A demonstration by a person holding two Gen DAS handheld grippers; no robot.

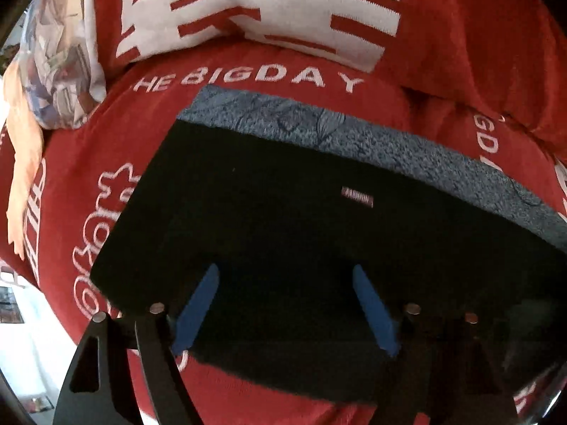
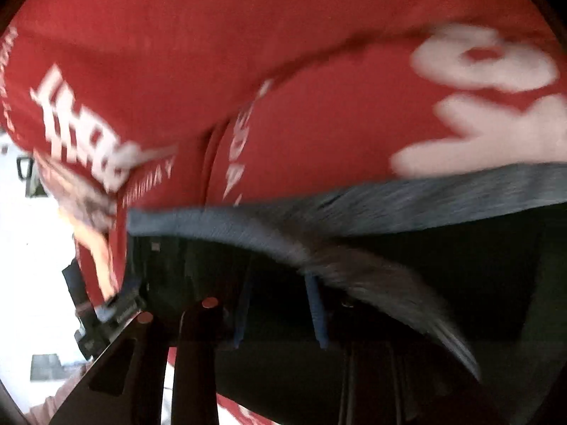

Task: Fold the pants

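Note:
The black pants (image 1: 269, 219) lie folded flat on a red blanket, with a grey-blue inner band (image 1: 354, 134) along their far edge and a small label (image 1: 357, 196). My left gripper (image 1: 286, 272) is open just above the near part of the pants, its blue fingertips (image 1: 202, 301) spread apart. In the blurred right wrist view the pants (image 2: 443, 265) fill the lower half, with the grey band (image 2: 319, 209) and a lifted flap of it (image 2: 382, 283) over the right finger. My right gripper (image 2: 280, 304) has its blue fingers (image 2: 317, 311) narrowly apart at the pants; whether it grips the cloth is unclear.
The red blanket (image 1: 248, 67) with white lettering covers the surface. A white and red cushion (image 1: 248, 7) lies beyond the pants. A patterned pillow (image 1: 60, 71) lies at the far left. The blanket's edge drops off at the left (image 2: 53, 134).

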